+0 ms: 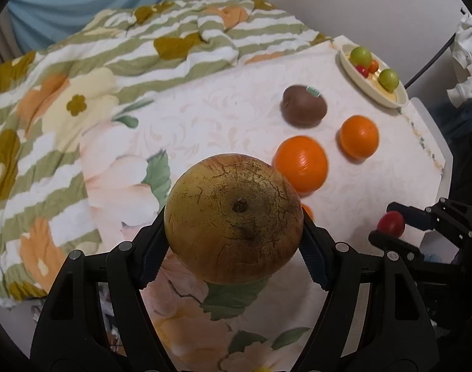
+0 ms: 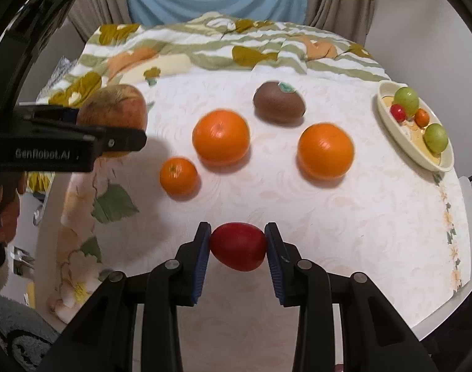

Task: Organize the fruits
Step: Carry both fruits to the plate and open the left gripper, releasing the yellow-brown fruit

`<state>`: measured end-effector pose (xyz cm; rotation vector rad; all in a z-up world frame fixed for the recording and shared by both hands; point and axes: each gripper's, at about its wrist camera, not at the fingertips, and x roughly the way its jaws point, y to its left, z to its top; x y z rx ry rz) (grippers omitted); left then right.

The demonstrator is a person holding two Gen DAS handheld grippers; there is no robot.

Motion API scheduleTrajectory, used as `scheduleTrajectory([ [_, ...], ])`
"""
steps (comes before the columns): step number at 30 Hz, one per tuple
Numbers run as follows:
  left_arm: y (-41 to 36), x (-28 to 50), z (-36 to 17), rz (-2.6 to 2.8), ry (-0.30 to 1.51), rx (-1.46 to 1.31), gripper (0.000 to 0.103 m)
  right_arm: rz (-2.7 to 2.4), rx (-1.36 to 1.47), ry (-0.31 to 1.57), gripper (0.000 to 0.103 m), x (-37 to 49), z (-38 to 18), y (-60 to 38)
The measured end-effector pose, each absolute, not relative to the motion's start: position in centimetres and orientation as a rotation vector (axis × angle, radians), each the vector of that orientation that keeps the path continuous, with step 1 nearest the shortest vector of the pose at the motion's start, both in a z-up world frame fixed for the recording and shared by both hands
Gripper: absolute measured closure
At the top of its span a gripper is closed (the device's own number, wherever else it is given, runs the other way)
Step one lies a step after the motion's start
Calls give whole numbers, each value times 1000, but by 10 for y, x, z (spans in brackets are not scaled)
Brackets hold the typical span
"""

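Note:
My left gripper (image 1: 234,232) is shut on a large yellow-brown apple (image 1: 233,217) and holds it above the table; it also shows in the right wrist view (image 2: 112,111). My right gripper (image 2: 237,248) is shut on a small red tomato (image 2: 238,245), also seen in the left wrist view (image 1: 391,223). On the white cloth lie two big oranges (image 2: 220,136) (image 2: 325,150), a small orange (image 2: 178,175) and a brown kiwi (image 2: 279,102). A cream oval dish (image 2: 387,117) at the right holds two green fruits and small red and orange ones.
A striped floral blanket (image 2: 205,49) lies bunched across the table's far side. The table edge (image 2: 466,232) runs along the right. Curtains and a blue panel stand behind.

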<state>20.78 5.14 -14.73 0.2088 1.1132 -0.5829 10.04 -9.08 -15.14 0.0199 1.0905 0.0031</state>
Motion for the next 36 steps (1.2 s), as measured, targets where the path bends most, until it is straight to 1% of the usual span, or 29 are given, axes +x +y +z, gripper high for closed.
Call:
scheduleTrajectory([
  [10,29,197,-92,-601,1022,185,20,-58,9,983,70,96,-100,-118],
  [17,1,189,-69,-588,980,186,20,-61,28,918,70,98,-76,-156],
  [23,-42,180,-51,-535,956,148,20,-6,29,885,70,100,-60,-203],
  [29,-104,170,-39,-491,946,97,20,58,-11,865,70,103,-47,-261],
  [36,-174,167,-38,-458,929,31,20,122,-70,844,70,112,-37,-332],
])
